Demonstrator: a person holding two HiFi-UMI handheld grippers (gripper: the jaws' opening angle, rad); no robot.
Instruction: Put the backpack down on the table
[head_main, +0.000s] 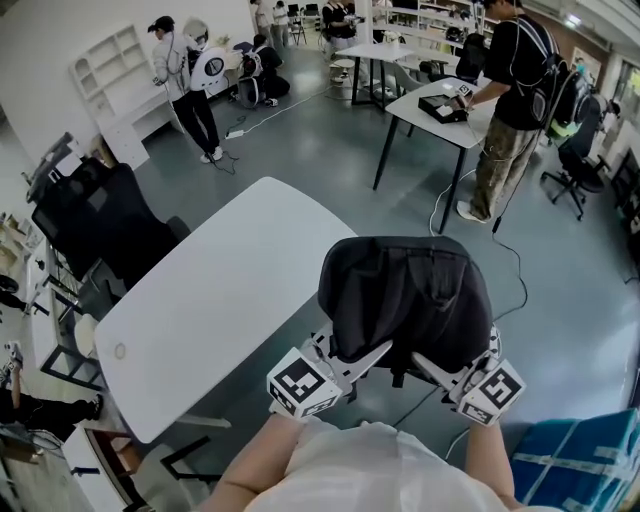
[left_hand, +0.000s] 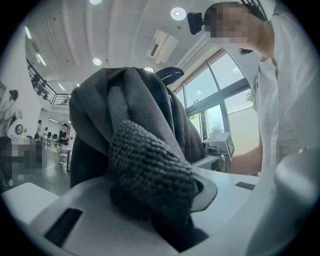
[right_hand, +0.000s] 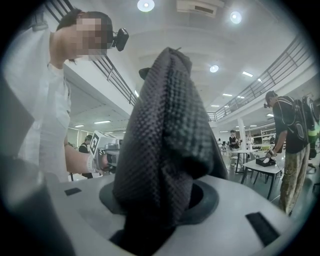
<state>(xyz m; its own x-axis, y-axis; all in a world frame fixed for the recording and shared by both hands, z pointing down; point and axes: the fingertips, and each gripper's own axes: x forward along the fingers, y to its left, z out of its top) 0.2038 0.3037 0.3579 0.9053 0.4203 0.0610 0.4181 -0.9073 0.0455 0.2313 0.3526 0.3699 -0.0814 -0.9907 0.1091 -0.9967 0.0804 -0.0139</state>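
Backpack hangs in the air beside the white table's near edge, carried by both grippers. Left gripper and right gripper point roughly level, the jaws of each clamped on a fold of dark fabric. Judged mid-carry: the next move calls for swinging it over the tabletop, then lowering.

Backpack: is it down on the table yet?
Not yet. The backpack is up in the air, pinched by the left gripper and right gripper, beside the table, not resting on it.
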